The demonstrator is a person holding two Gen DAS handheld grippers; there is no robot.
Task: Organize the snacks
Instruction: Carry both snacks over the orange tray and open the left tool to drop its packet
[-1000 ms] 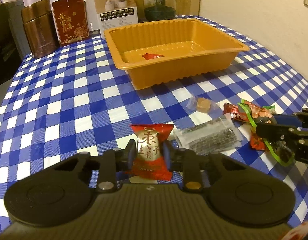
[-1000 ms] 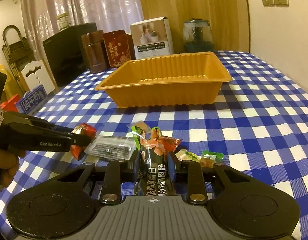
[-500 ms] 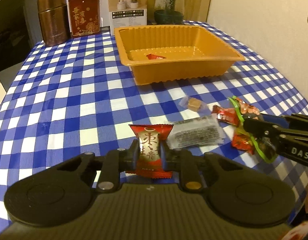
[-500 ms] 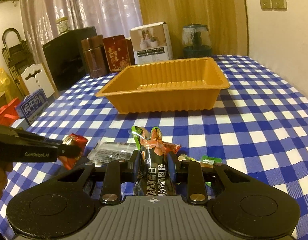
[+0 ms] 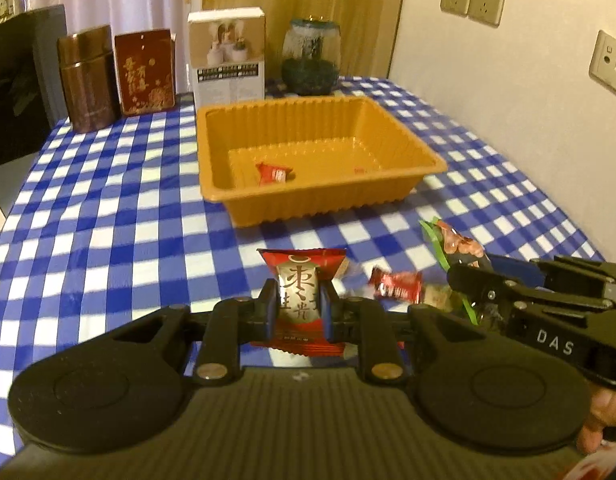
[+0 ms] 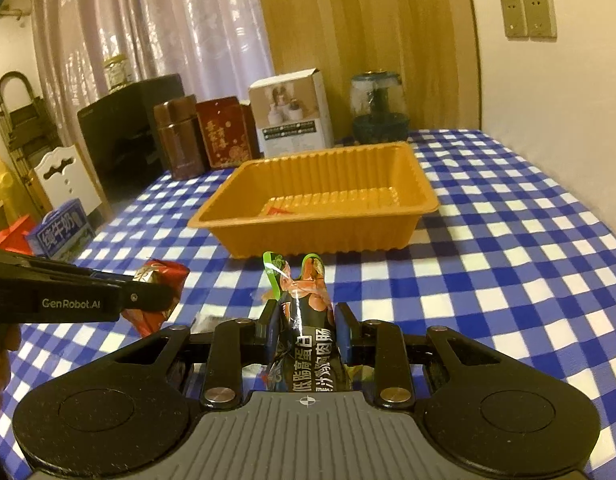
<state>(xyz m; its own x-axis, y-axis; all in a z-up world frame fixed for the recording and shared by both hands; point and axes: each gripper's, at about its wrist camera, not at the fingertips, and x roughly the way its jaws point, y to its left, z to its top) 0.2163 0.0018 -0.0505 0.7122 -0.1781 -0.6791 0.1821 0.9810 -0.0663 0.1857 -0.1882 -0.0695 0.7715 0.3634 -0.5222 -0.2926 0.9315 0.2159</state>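
The left gripper [image 5: 297,306] is clamped on a red packet [image 5: 299,300], and the right gripper [image 6: 306,326] is clamped on a dark sausage pack [image 6: 308,320], both clear of the checked table [image 5: 107,220]. Both point toward the orange tray [image 5: 392,196] beyond, probably for drop-off; one red candy [image 5: 272,174] lies inside, another [image 5: 396,285] remains near.

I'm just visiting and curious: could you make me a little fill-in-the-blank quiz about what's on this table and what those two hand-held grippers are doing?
1. The left hand-held gripper is shut on a ____ snack packet.
2. The orange tray holds ____ small red packet.
3. The tablecloth is checked blue and ____.
4. The right hand-held gripper grips a black sausage packet with ____ top edges.

Missing words: red; one; white; green
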